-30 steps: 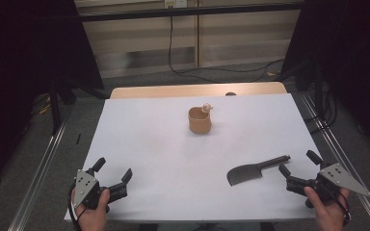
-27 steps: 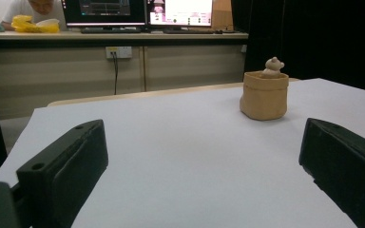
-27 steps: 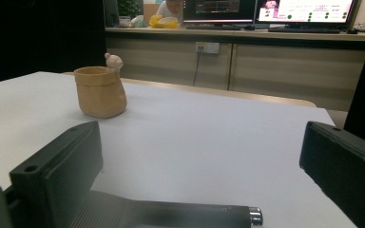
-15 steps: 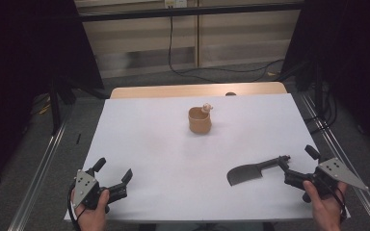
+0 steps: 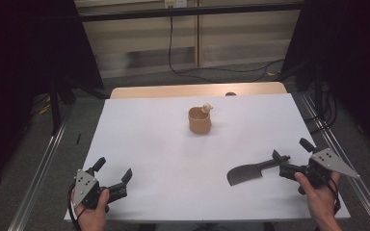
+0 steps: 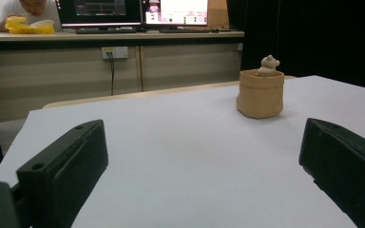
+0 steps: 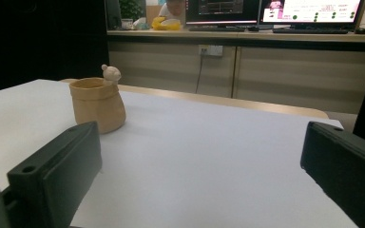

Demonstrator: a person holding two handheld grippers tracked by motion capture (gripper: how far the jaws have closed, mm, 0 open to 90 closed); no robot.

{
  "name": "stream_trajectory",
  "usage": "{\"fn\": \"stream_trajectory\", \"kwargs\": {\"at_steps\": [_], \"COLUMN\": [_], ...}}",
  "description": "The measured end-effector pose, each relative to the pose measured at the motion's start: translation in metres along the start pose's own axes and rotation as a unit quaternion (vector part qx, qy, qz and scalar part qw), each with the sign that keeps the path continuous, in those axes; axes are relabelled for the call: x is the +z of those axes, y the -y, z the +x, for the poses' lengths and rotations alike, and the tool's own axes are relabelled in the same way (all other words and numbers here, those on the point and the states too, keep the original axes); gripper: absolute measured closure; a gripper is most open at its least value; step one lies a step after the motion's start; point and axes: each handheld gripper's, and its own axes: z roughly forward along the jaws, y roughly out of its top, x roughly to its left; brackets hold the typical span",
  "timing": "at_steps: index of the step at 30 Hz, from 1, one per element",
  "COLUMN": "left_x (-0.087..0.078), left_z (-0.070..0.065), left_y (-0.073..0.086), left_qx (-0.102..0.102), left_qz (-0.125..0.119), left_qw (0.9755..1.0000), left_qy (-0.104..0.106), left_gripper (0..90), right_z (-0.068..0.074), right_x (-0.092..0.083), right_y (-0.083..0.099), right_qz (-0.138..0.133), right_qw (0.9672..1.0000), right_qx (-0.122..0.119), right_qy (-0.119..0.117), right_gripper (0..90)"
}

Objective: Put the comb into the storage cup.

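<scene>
Risk first: the cleaver (image 5: 250, 172) lies flat on the white table (image 5: 164, 144), so a grab at its thin handle could skid it toward the near edge at 5 o'clock, or my lower jaw could jam against the table surface. A lifted cleaver held far out on the handle may also droop blade-down.

My right gripper (image 5: 289, 156) sits at the table's 4 o'clock, jaws spread wide. From the high view the handle's end appears to lie close beside one jaw; I cannot confirm contact, and my own right gripper view offers bare tabletop between the jaws. Nothing is held.

My left gripper (image 5: 113, 171) rests at 7 o'clock, jaws equally wide, holding nothing.

The tan cup (image 5: 200, 120) with its small figurine (image 5: 206, 107) stands toward 12 o'clock, well apart from both.
</scene>
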Motion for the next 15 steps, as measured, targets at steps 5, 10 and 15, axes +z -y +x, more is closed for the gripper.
{"fn": "stream_trajectory", "kwargs": {"at_steps": [5, 10, 15], "left_x": [0.0, 0.001, 0.001], "left_z": [-0.001, -0.001, -0.001], "left_y": [0.0, 0.0, 0.001], "left_qx": [0.001, 0.002, 0.001], "left_qz": [0.0, 0.002, 0.003], "left_qw": [1.0, 1.0, 1.0], "left_qy": [0.002, 0.0, 0.001], "left_gripper": [2.4, 2.4, 2.4], "right_z": [-0.002, -0.004, -0.007], "right_x": [0.007, 0.014, 0.024], "right_y": [-0.003, -0.006, -0.01], "right_qz": [-0.001, -0.002, 0.0], "right_qw": [1.0, 0.9999, 0.9999], "right_qx": [0.002, 0.006, -0.003], "right_qy": [-0.002, -0.01, -0.01], "right_gripper": [0.0, 0.0, 0.0]}}
